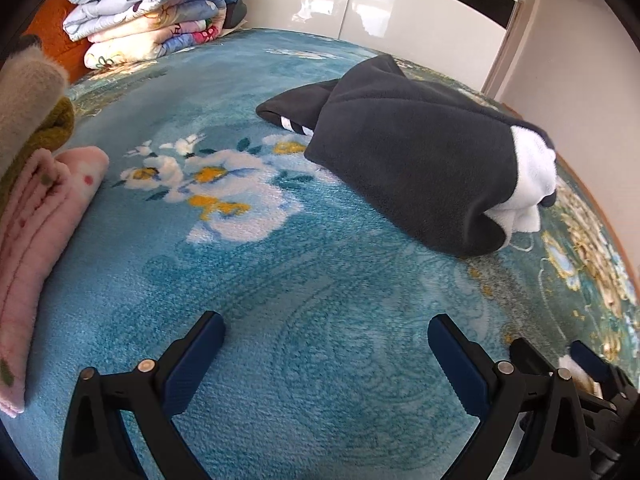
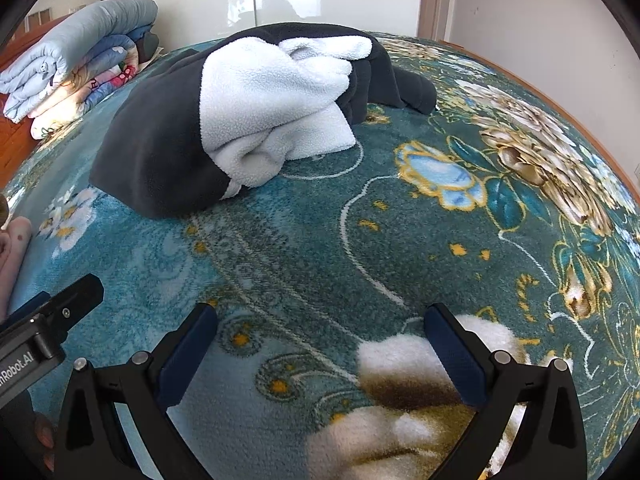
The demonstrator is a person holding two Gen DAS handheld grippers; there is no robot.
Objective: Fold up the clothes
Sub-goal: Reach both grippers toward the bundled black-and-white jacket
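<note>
The left gripper (image 1: pixel 326 334) has black plastic arms shaped as open triangular frames, each ending in a long dark-blue finger (image 1: pixel 202 354) with a finely ribbed pad face. Round silver pivot screws (image 1: pixel 146 366) sit on top of the arms, two per side. The right gripper (image 2: pixel 322 326) is built the same: black frames, blue fingers (image 2: pixel 450 346), silver screws (image 2: pixel 140 358). In the right wrist view the left gripper's black body carries white lettering ending "nRobot.AI" (image 2: pixel 16 363), with a small dark screw nearby

white walls (image 2: pixel 540 40), glossy wardrobe doors (image 1: pixel 400 12)
</note>
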